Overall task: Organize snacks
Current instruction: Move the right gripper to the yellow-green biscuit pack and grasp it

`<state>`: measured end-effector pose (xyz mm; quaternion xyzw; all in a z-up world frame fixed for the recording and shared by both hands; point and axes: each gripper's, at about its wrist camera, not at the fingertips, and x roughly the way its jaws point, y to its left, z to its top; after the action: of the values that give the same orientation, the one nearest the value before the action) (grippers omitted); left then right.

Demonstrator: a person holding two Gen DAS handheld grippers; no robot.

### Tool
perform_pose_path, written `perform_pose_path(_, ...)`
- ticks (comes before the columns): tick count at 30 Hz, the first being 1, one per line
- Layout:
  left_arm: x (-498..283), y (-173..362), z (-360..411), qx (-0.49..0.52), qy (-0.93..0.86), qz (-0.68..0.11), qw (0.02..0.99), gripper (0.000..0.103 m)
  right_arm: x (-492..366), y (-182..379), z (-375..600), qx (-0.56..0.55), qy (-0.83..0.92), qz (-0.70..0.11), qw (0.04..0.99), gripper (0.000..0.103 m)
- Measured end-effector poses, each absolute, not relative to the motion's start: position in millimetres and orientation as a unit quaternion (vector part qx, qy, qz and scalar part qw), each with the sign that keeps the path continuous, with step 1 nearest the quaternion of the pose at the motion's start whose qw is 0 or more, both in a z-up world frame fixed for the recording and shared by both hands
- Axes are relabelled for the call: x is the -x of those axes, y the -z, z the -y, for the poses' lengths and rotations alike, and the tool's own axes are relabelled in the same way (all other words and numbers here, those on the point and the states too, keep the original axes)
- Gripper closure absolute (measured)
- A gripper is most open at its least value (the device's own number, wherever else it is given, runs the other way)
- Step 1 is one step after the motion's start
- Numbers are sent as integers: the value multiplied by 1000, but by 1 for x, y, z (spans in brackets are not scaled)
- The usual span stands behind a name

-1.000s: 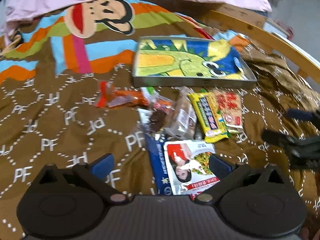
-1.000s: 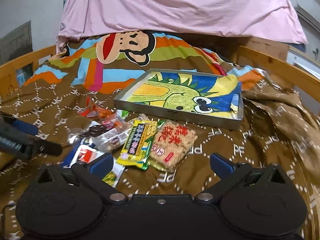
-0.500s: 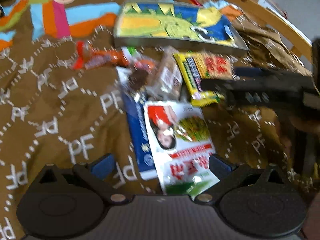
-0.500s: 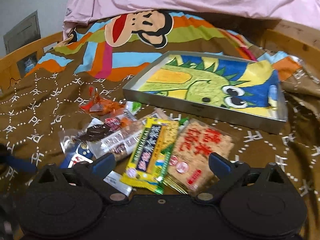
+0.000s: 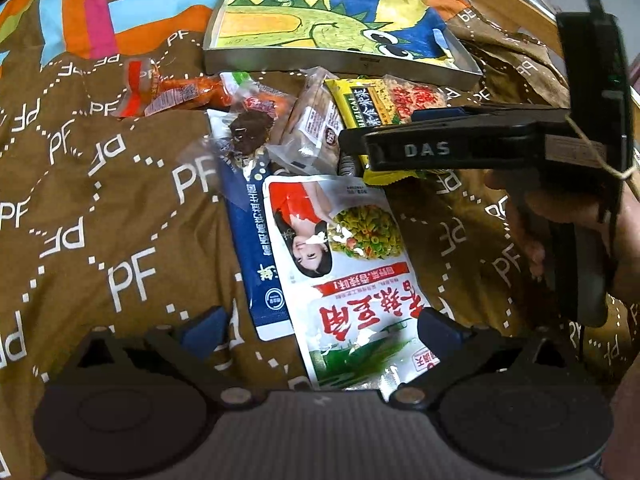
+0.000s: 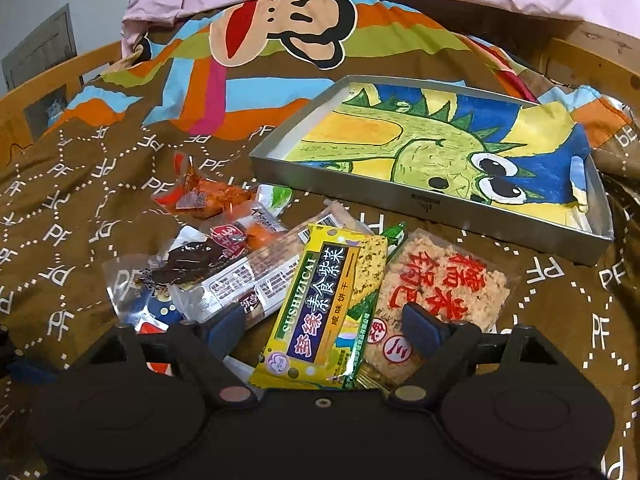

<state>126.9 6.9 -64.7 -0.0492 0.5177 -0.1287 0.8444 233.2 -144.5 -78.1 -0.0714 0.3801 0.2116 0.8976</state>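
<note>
Two grippers over the snack pile on the bedspread (image 6: 80,216): right gripper (image 6: 324,326) straddles the yellow seaweed cracker pack (image 6: 320,312), jaws closing, pads not yet pressing. Left gripper (image 5: 320,324) hangs wide open, holding nothing, above the white-and-red pouch (image 5: 344,264). Looks like the pick step; next move likely needs a firm pinch, then a lift to the empty dinosaur tray (image 6: 428,204) just behind.

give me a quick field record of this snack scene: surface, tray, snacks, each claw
surface: brown blanket on a bed
tray: metal tray with dinosaur drawing, no snacks in it
snacks: loose pile in front of the tray
left claw: open, over the white pea packet
right claw: closing, yellow seaweed cracker packet between its fingers, pads not yet pressing
</note>
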Motion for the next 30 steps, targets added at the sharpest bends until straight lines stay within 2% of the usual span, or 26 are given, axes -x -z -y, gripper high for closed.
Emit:
perform_pose_path(6, -123, 62, -3, 43, 149, -506, 849, 2, -231, 79, 141, 92, -204, -375, 900, 28)
perform_pose_path(12, -124, 60, -4, 61, 159, -490, 855, 2, -230, 80, 140, 96, -206, -375, 899, 28)
perform_pose_path(19, -118, 50, 0, 58, 184, -451, 872, 4, -234, 79, 145, 85, -216, -387, 892, 26)
perform_pose_path(23, -123, 57, 6, 68, 177, -465, 865, 4, -237, 76, 145, 71, -223, -404, 884, 20)
perform_pose_path(30, -133, 68, 21, 72, 176, -479, 857, 4, -238, 79, 131, 98, -210, -411, 882, 17)
